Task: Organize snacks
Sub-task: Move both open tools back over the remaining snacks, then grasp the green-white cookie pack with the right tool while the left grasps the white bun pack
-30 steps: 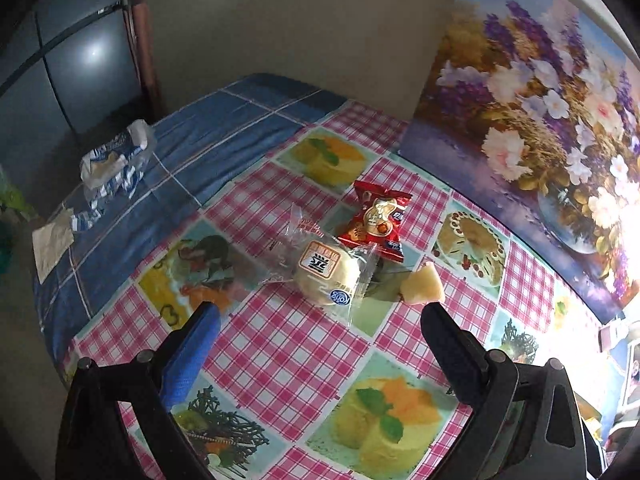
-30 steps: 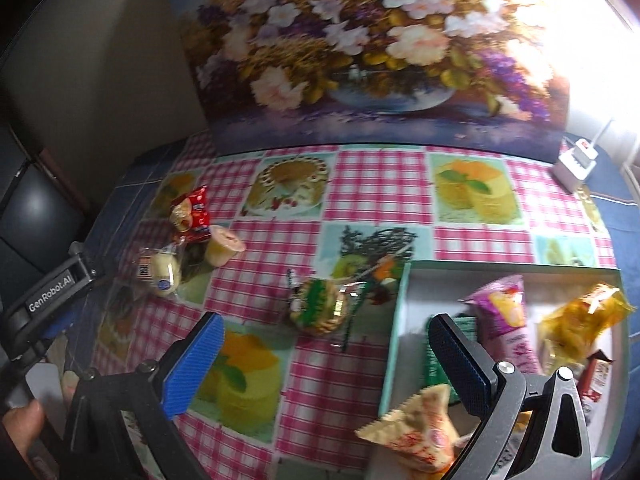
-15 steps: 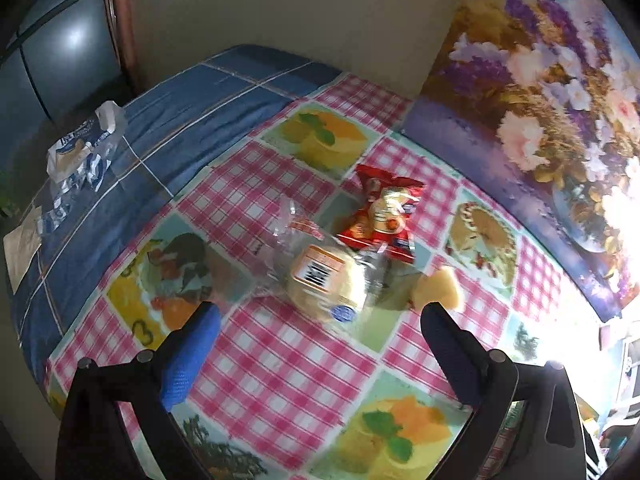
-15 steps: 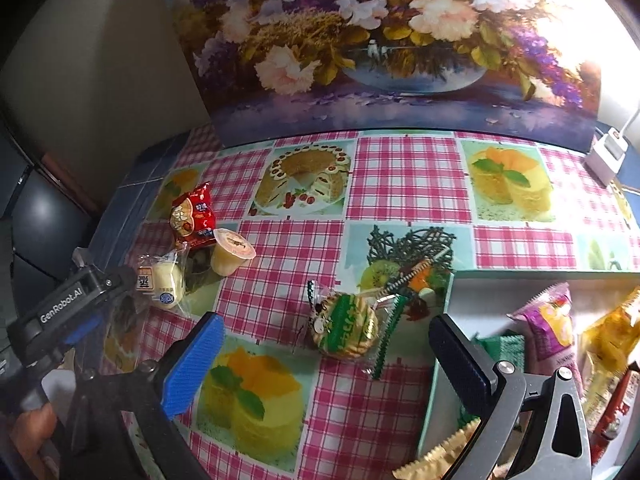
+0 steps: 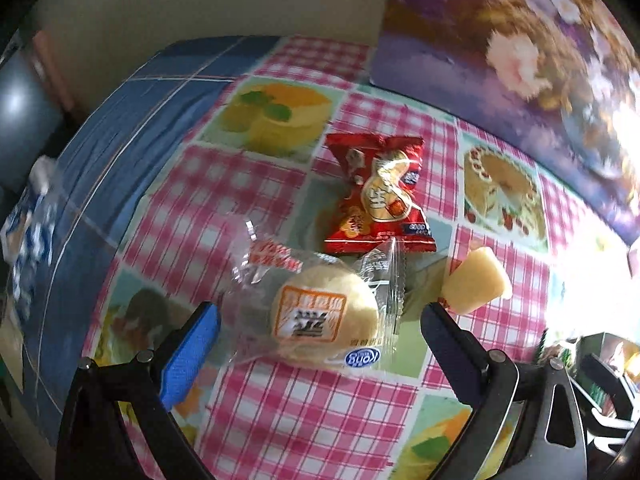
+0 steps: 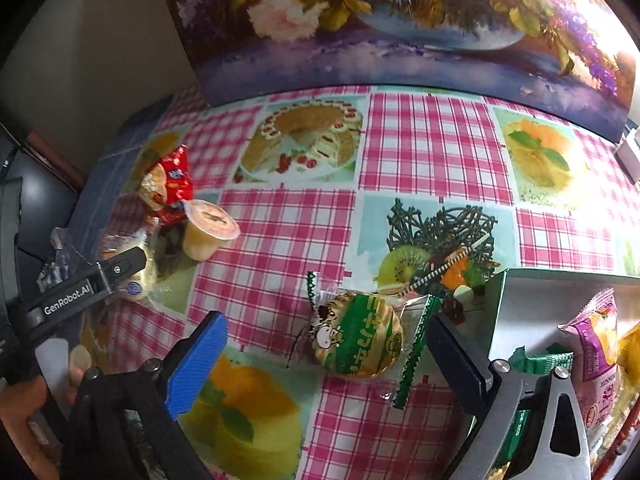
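Note:
My left gripper [image 5: 320,316] is open, its fingers on either side of a round pale bun in a clear wrapper [image 5: 324,322] on the checked tablecloth. Behind the bun lies a red snack packet [image 5: 378,196], and a yellow jelly cup [image 5: 476,282] lies on its side by the right finger. My right gripper [image 6: 326,340] is open around a green-wrapped round biscuit [image 6: 358,334]. A pale green box [image 6: 520,300] at the right holds several packets, one of them purple [image 6: 596,332]. The right wrist view also shows the left gripper [image 6: 120,268] over the bun.
A large flower painting [image 6: 400,20] leans against the wall along the table's far edge. Blue cloth [image 5: 120,120] covers the table's left part, with a blue-white wrapper [image 5: 28,220] on it. A person's hand [image 6: 24,408] holds the left gripper. A white charger [image 6: 630,152] sits far right.
Both grippers have moved forward and down. The bun now lies between the left fingers and the green biscuit between the right fingers. Neither snack has shifted.

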`<action>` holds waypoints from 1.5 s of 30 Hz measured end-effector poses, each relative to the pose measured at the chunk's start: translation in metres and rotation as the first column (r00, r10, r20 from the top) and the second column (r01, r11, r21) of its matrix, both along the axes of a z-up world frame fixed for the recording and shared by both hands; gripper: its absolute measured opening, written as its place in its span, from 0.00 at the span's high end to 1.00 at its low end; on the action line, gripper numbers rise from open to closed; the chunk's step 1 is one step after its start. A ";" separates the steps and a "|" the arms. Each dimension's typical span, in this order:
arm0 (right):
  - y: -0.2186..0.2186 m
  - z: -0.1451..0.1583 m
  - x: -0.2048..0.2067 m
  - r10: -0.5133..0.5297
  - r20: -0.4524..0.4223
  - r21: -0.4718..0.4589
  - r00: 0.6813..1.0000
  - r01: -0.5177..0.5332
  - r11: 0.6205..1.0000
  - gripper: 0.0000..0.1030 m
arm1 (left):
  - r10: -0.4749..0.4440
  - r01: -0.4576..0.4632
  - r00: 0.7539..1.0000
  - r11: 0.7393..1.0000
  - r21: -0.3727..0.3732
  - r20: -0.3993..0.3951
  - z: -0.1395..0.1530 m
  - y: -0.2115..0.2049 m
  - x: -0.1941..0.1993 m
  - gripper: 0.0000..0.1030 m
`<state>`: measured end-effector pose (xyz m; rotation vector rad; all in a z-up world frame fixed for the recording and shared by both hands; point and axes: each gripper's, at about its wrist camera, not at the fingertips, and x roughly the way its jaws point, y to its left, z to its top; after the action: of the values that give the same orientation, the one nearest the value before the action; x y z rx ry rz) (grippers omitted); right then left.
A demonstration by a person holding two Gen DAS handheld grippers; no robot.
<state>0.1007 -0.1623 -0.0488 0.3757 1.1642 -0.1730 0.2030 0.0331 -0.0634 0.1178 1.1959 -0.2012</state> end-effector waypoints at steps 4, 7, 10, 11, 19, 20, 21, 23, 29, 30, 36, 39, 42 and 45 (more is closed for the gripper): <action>-0.001 -0.009 0.003 0.003 -0.019 0.003 1.000 -0.003 1.000 0.08 | -0.028 0.028 1.000 0.999 0.046 -0.007 -0.008 -0.005 0.008 0.03; 0.002 -0.011 0.004 0.010 -0.022 -0.024 1.000 -0.011 1.000 0.08 | -0.036 0.037 0.999 0.998 0.059 -0.007 -0.013 -0.006 0.011 0.03; 0.001 -0.014 0.004 0.008 -0.039 -0.062 0.999 -0.010 0.998 0.10 | -0.046 0.047 0.999 0.995 0.092 -0.007 -0.019 -0.008 0.012 0.03; 0.001 -0.016 0.006 0.004 -0.044 -0.071 0.999 -0.007 0.997 0.10 | -0.049 0.050 0.999 0.993 0.102 -0.008 -0.021 -0.008 0.012 0.03; -0.005 -0.025 0.006 -0.009 -0.068 -0.074 0.998 0.004 0.997 0.10 | -0.078 0.078 0.997 0.987 0.138 -0.002 -0.027 -0.008 0.021 0.03; -0.005 -0.025 0.005 -0.008 -0.068 -0.075 0.998 0.003 0.997 0.10 | -0.086 0.085 0.996 0.986 0.146 -0.001 -0.028 -0.009 0.025 0.03; -0.005 -0.025 0.006 -0.008 -0.068 -0.076 0.998 0.003 0.997 0.10 | -0.096 0.095 0.995 0.983 0.155 0.002 -0.028 -0.009 0.026 0.03; -0.005 -0.025 0.005 -0.004 -0.070 -0.083 0.998 -0.002 0.997 0.12 | -0.116 0.114 0.993 0.979 0.169 0.002 -0.028 -0.011 0.028 0.03; -0.003 -0.024 0.005 -0.002 -0.070 -0.118 0.998 -0.006 0.993 0.24 | -0.129 0.126 0.992 0.975 0.181 0.005 -0.028 -0.012 0.026 0.03; -0.004 -0.023 0.005 -0.004 -0.067 -0.113 0.998 -0.004 0.994 0.26 | -0.129 0.126 0.992 0.975 0.183 0.004 -0.028 -0.012 0.024 0.04; -0.008 -0.020 0.002 -0.005 -0.064 -0.095 0.998 -0.001 0.995 0.35 | -0.129 0.124 0.992 0.975 0.186 0.015 -0.021 -0.016 0.004 0.21; -0.009 -0.017 -0.002 -0.007 -0.064 -0.082 0.998 0.002 0.997 0.36 | -0.116 0.112 0.993 0.979 0.167 0.010 -0.018 -0.018 -0.006 0.26; -0.005 -0.013 -0.006 -0.013 -0.058 -0.076 0.998 0.009 0.997 0.36 | -0.114 0.111 0.994 0.983 0.147 0.006 -0.015 -0.020 -0.018 0.28; -0.005 -0.006 -0.014 -0.019 -0.049 -0.066 0.999 0.015 0.998 0.36 | -0.099 0.097 0.995 0.986 0.134 0.005 -0.011 -0.021 -0.029 0.28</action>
<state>0.0872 -0.1673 -0.0553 0.3248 1.2019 -0.2364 0.1742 0.0123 -0.0743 0.2950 1.1932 -0.2065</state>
